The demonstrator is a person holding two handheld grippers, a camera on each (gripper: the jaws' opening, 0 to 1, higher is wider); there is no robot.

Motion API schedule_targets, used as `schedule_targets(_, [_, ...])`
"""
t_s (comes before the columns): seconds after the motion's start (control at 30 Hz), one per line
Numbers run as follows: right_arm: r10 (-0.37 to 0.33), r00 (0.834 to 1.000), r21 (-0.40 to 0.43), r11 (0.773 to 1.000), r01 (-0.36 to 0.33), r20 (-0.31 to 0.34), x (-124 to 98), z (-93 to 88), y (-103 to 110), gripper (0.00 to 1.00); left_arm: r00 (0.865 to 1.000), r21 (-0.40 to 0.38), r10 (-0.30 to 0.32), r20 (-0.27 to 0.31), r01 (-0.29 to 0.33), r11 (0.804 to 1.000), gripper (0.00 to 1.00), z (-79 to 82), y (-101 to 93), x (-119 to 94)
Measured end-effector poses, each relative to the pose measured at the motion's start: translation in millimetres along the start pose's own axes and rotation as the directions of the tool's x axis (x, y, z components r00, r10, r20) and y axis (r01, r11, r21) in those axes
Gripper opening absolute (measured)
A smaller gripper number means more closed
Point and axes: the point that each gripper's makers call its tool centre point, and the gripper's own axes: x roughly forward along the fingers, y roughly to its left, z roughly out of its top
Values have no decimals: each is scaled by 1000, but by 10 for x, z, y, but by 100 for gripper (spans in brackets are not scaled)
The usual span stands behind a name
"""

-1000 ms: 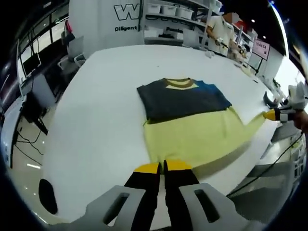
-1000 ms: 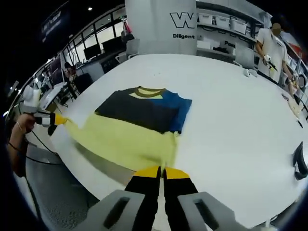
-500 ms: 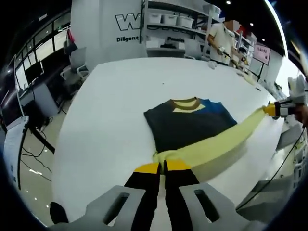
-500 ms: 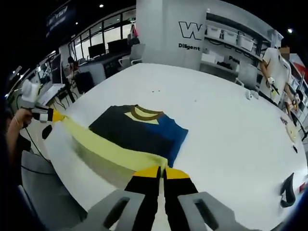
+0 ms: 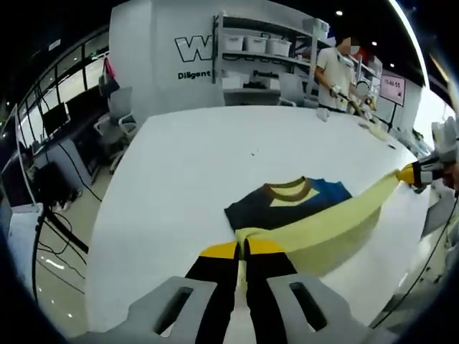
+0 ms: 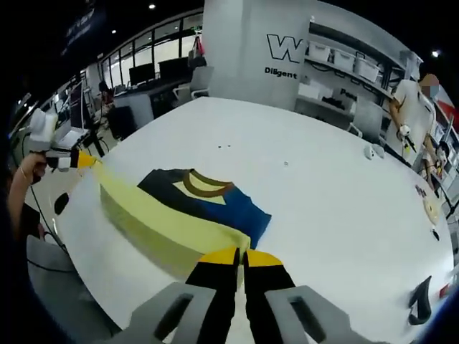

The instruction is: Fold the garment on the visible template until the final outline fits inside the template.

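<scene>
Left gripper [image 5: 242,249]: jaws closed on one corner of the shirt's [image 5: 287,210] yellow hem [image 5: 323,222]. Right gripper [image 6: 241,256]: jaws closed on the other hem corner. Hem is lifted off the table [image 5: 186,165] and stretched taut between the two. In the left gripper view the right gripper sits at far right, at the table edge, hem running to it. In the right gripper view the left gripper is at far left, held in a hand [image 6: 25,175]. Shirt's dark body, blue sleeve [image 6: 240,208] and brown collar [image 6: 201,184] lie flat on the white table. Person [image 5: 337,68] stands at a bench in the background.
</scene>
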Motion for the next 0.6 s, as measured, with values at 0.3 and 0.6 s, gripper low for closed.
schedule_targets(0.3, [-21,1000,16,1000,21,-5,246,184,-117,0,999,35,36,36,-37,999,7,252,56,310])
schedule_targets(0.6, [-66,998,33,997,66,-23,568,366,-274,0,999,-2,45,10,-45,999,7,297,119,669])
